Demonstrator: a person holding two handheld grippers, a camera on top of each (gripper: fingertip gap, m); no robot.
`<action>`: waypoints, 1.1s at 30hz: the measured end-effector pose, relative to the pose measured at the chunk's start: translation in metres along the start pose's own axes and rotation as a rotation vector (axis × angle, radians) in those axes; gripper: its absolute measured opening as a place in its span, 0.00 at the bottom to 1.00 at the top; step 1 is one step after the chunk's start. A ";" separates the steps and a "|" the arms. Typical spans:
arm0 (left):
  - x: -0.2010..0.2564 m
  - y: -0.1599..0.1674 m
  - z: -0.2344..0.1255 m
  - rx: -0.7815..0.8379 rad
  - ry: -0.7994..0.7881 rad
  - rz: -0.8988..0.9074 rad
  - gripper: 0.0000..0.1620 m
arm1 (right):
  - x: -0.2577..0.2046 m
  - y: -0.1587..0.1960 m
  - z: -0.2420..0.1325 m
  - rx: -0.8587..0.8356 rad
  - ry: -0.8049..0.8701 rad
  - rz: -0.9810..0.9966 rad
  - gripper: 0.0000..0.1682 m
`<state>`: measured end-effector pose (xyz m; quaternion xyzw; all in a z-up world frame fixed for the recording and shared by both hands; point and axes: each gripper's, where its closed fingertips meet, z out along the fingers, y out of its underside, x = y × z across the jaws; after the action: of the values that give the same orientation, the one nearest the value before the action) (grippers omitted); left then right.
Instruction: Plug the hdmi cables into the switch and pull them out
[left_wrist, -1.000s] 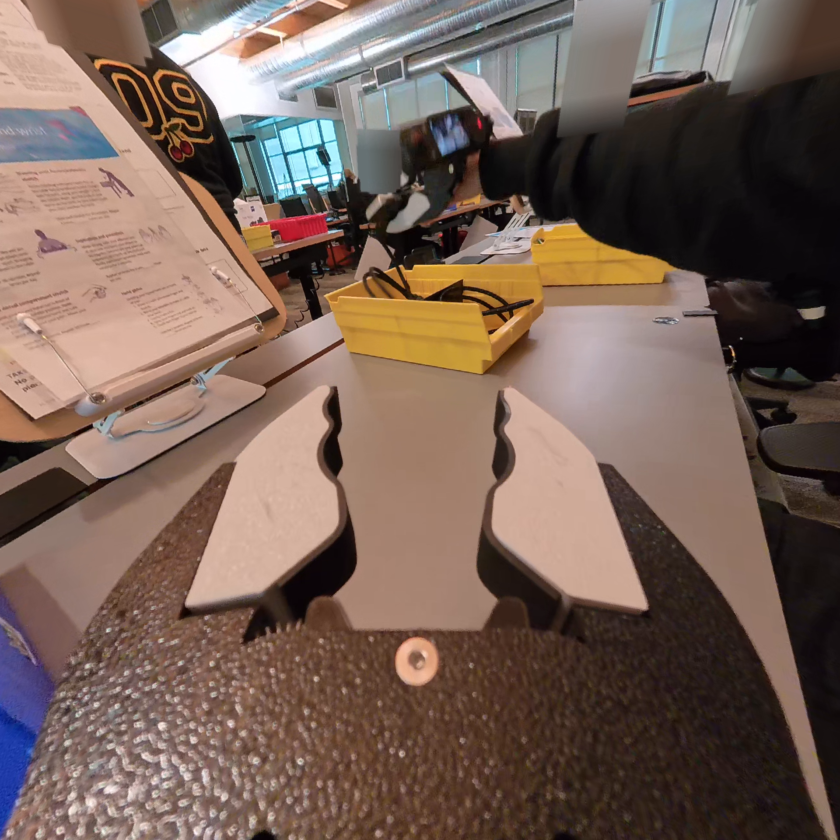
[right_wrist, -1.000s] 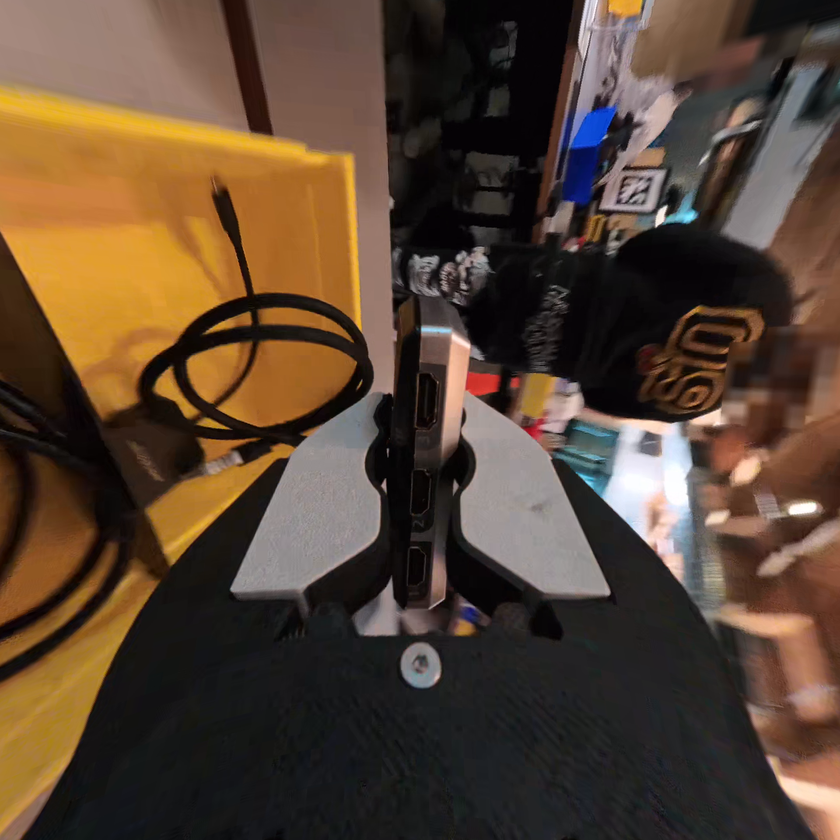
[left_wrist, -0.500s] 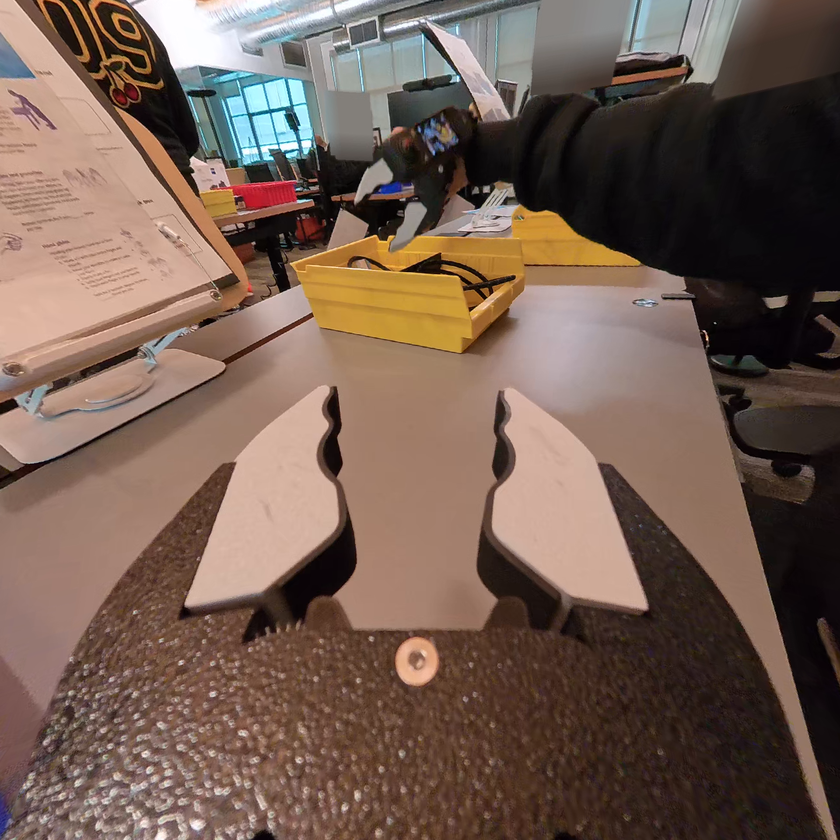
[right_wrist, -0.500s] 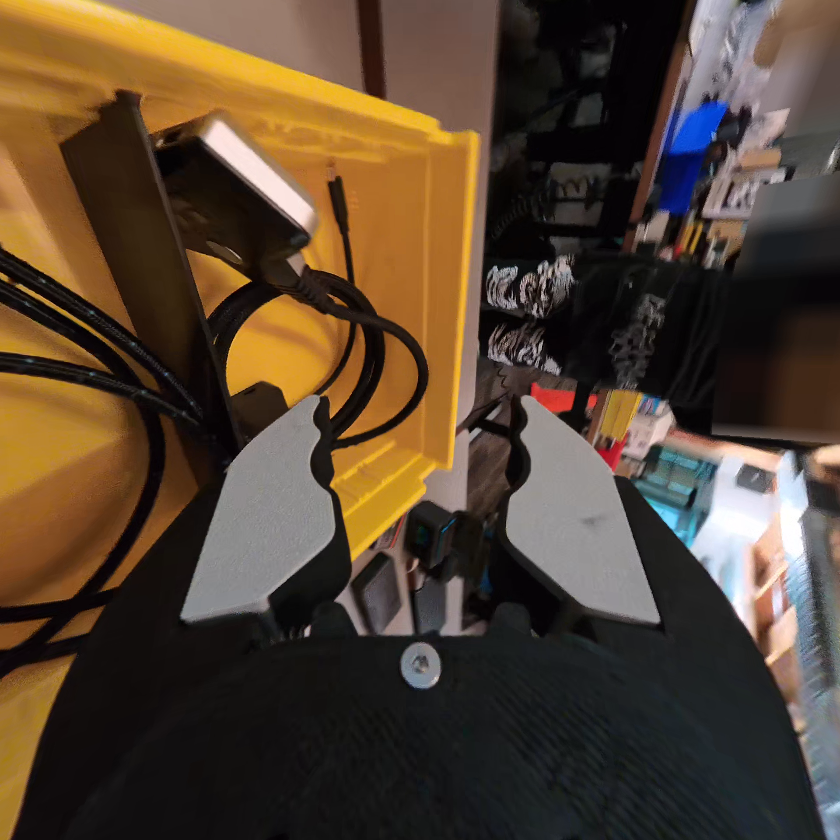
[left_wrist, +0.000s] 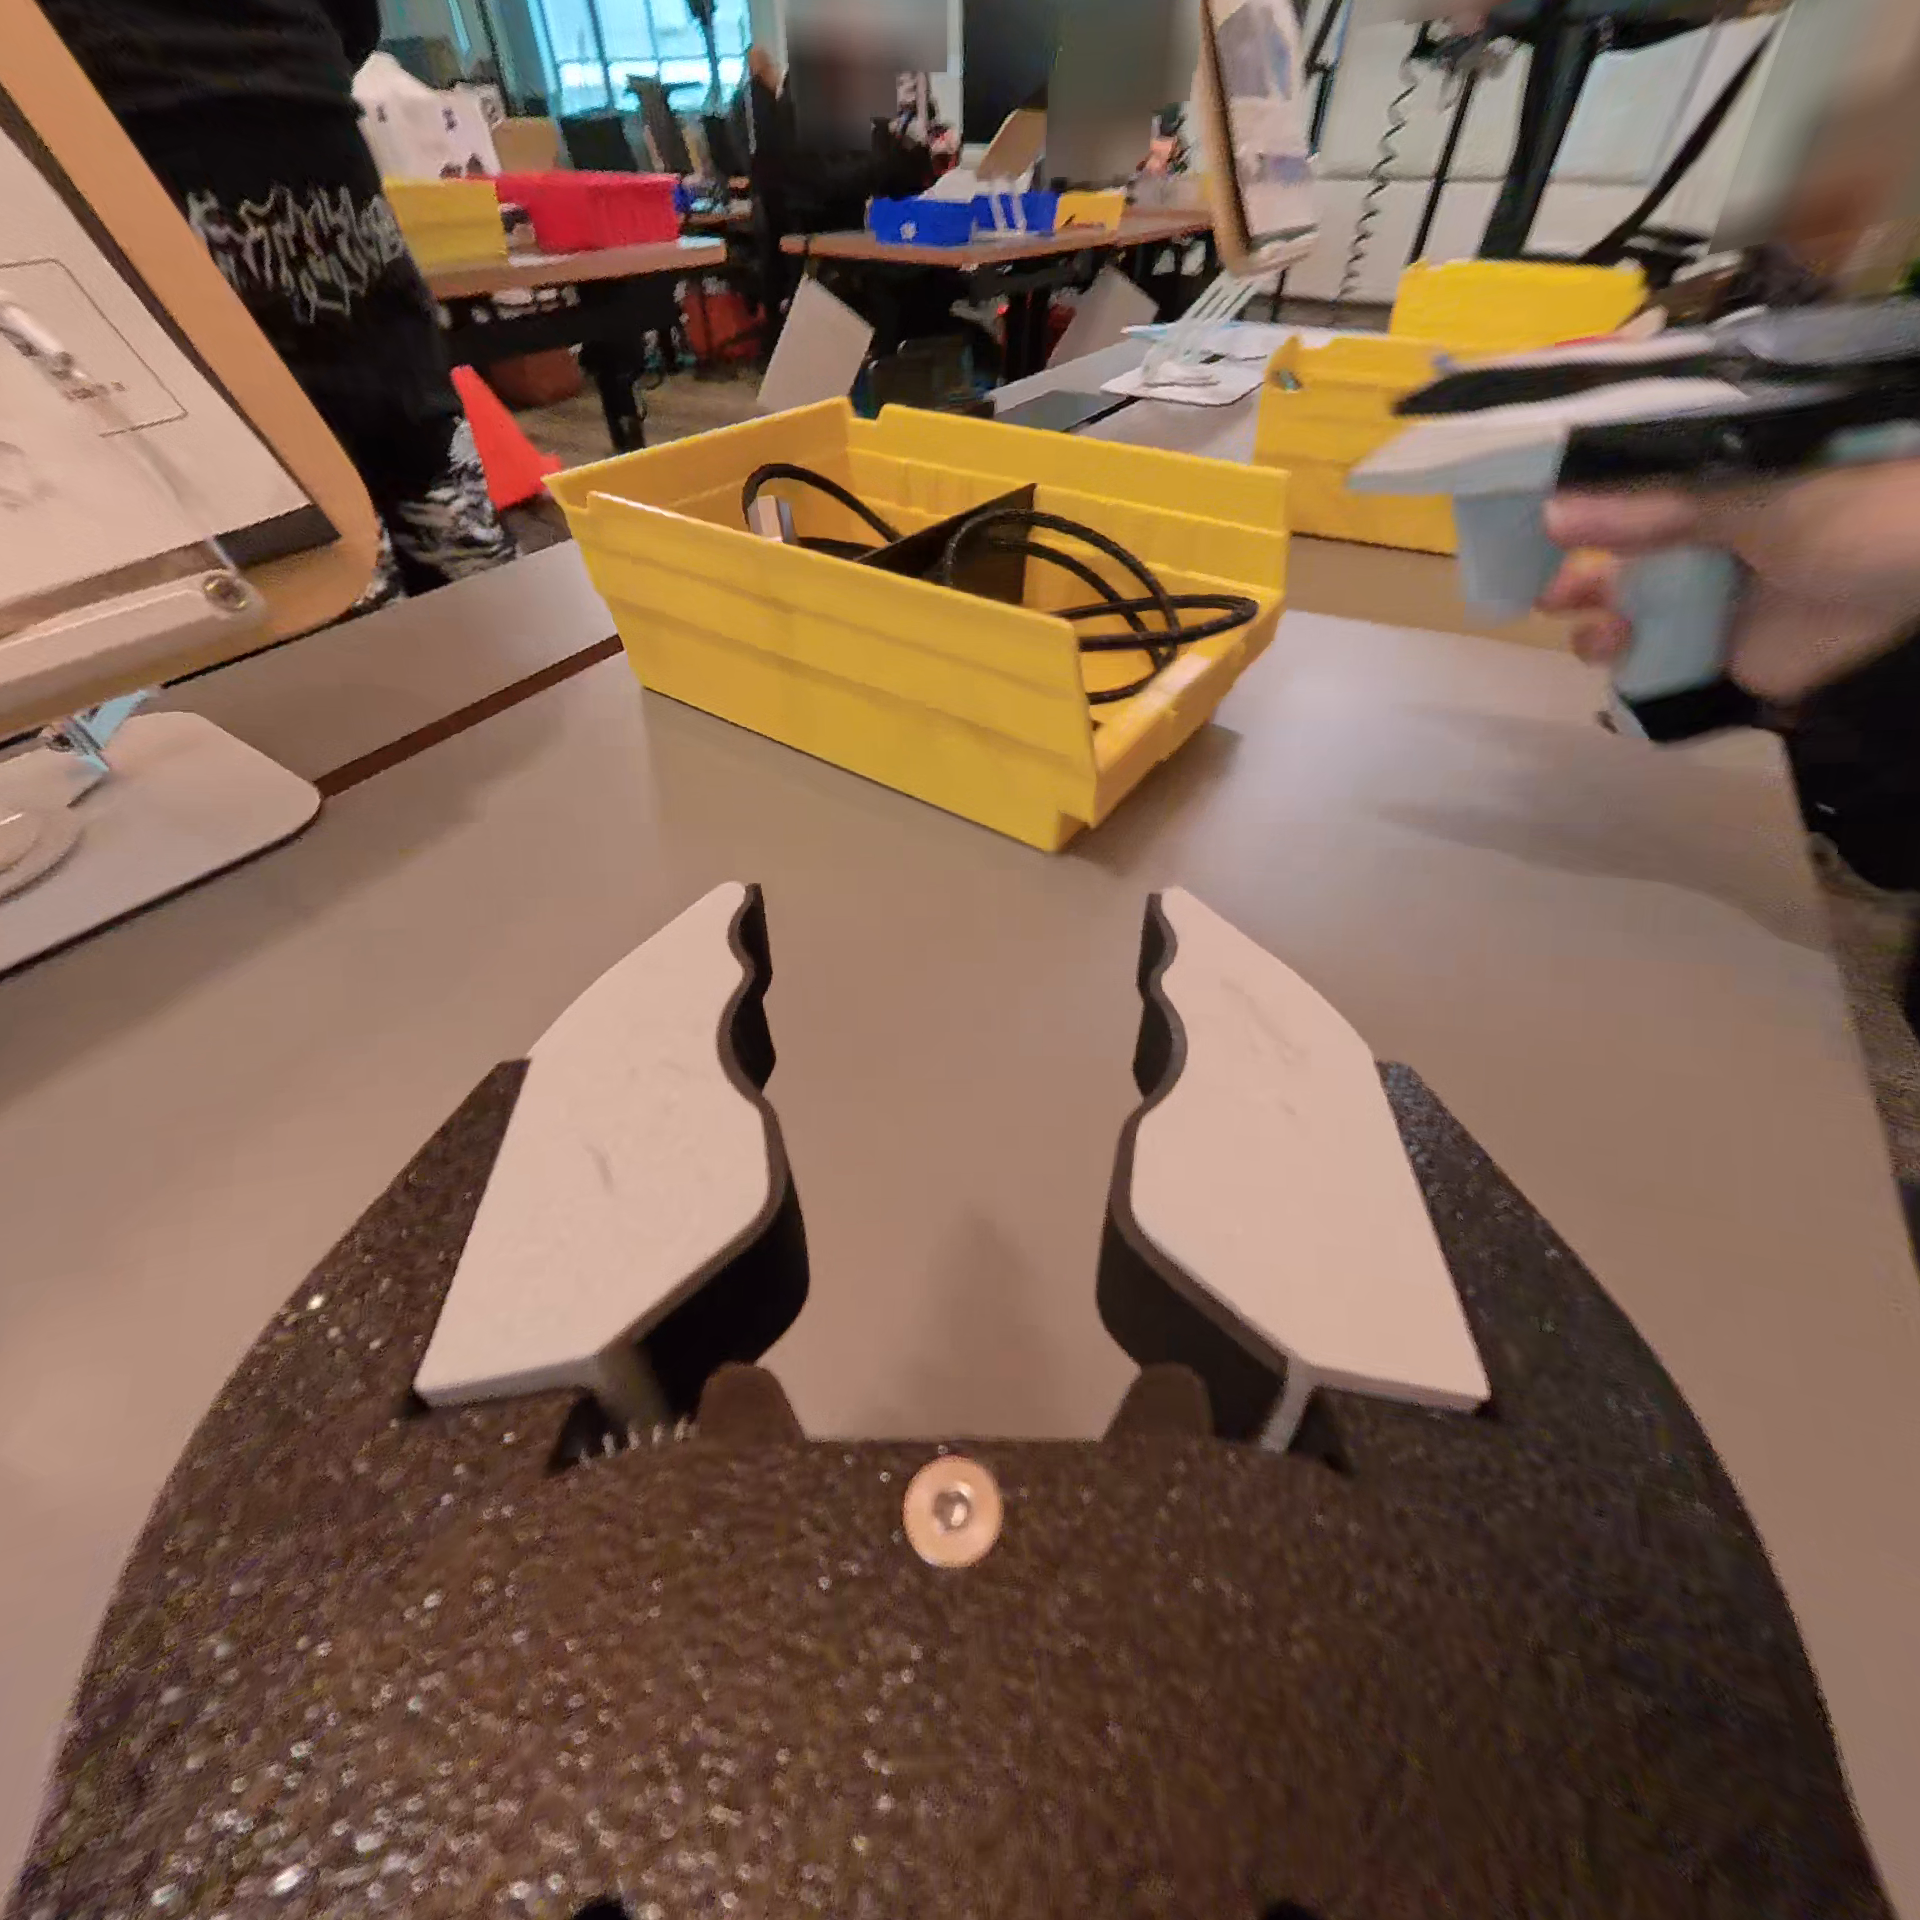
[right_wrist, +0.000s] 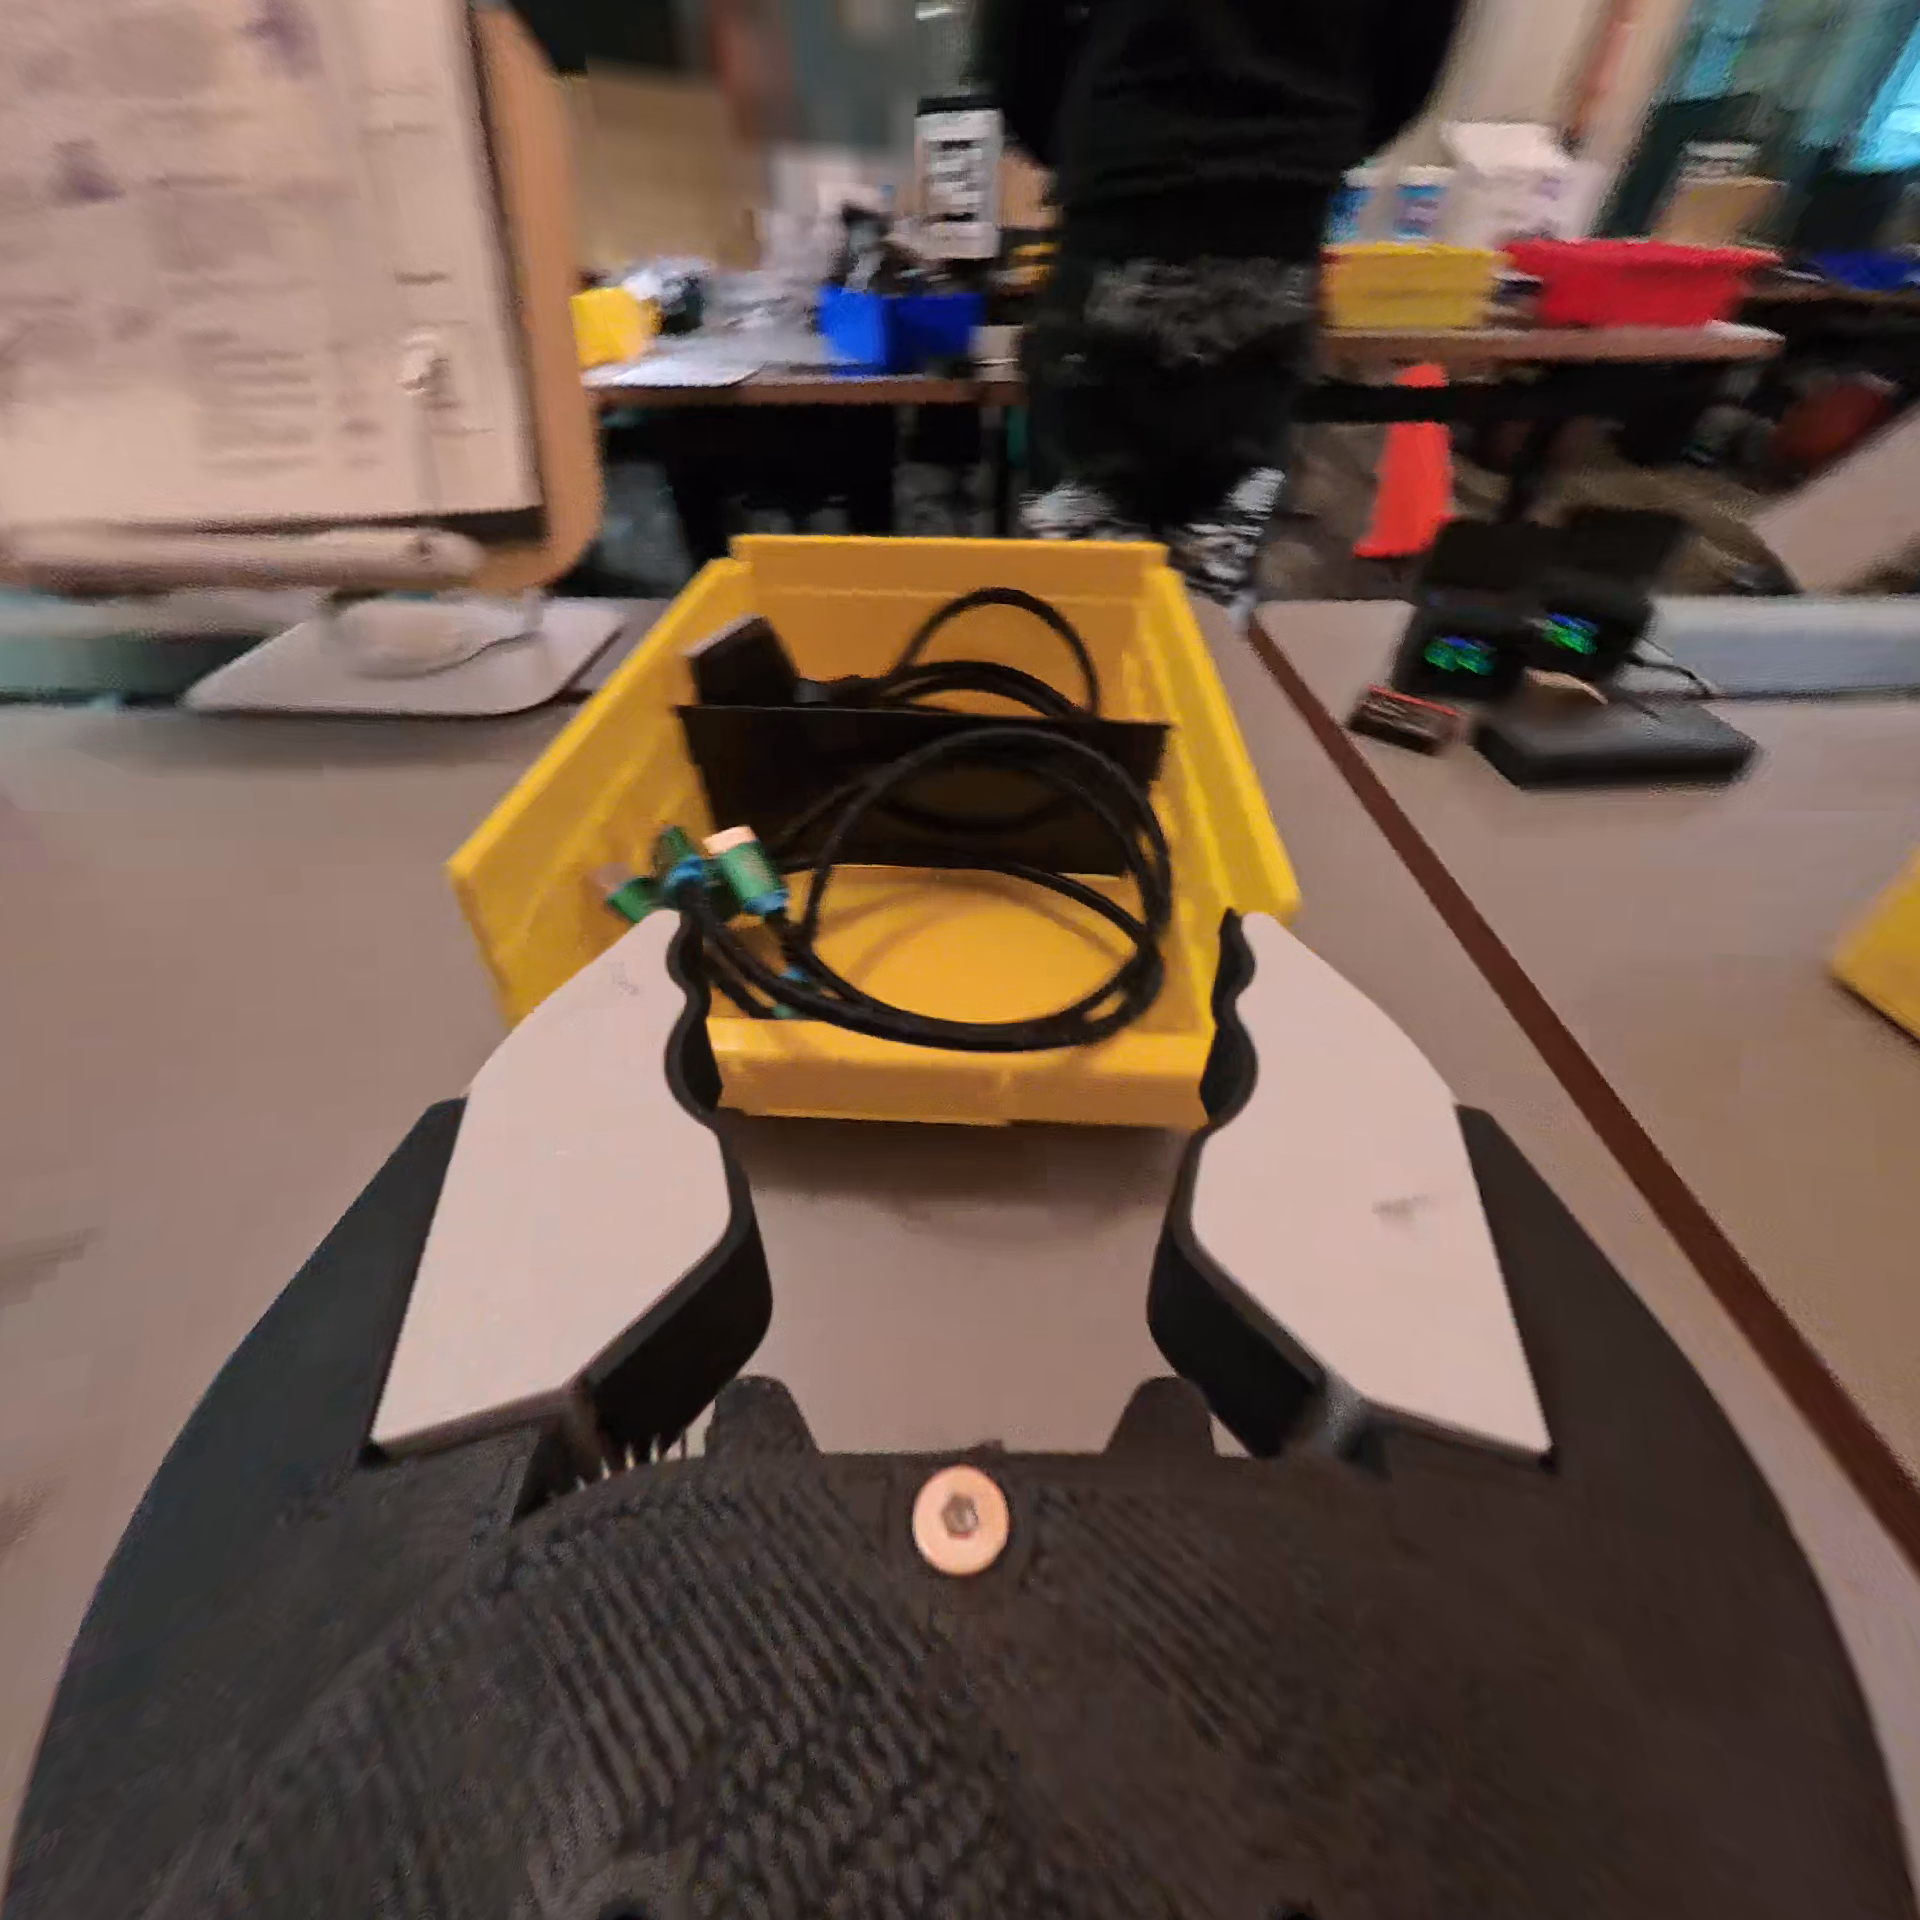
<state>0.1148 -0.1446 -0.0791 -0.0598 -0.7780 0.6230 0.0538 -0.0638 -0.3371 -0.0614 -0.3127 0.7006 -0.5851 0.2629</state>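
Observation:
A yellow bin (right_wrist: 582, 810) stands on the grey table, split by a black divider (right_wrist: 914, 769). The switch (right_wrist: 738, 660) lies in the bin's far compartment. Black HDMI cables (right_wrist: 987, 935) with green plugs (right_wrist: 727, 873) lie coiled in the near compartment. My right gripper (right_wrist: 956, 935) is open and empty, just in front of the bin. My left gripper (left_wrist: 951, 904) is open and empty over bare table, well short of the bin (left_wrist: 831, 644). The right gripper also shows in the left wrist view (left_wrist: 1558, 447), held in a hand to the right of the bin.
A document stand (left_wrist: 125, 499) with a paper sheet stands at the table's left. A second yellow bin (left_wrist: 1351, 457) sits behind. A dark device (right_wrist: 1600, 717) lies on the adjoining table to the right. A person in black (right_wrist: 1174, 260) stands behind the table.
My right gripper let go of the switch into the yellow bin, opened and drew back to the front of the bin. My left gripper stayed open and shifted its view a little.

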 end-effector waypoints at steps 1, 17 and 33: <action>0.001 -0.005 0.018 -0.020 -0.025 -0.004 0.44 | 0.010 0.004 0.001 0.002 0.047 0.043 0.54; -0.006 -0.007 0.203 -0.190 -0.299 -0.018 0.38 | 0.044 0.007 0.008 0.058 0.091 0.159 0.47; -0.070 0.039 -0.015 -0.213 -0.450 0.009 0.05 | -0.069 -0.044 -0.020 0.086 -0.330 -0.022 0.54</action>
<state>0.1872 -0.1325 -0.1143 0.0715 -0.8314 0.5354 -0.1301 -0.0265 -0.2778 -0.0140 -0.4006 0.6188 -0.5580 0.3812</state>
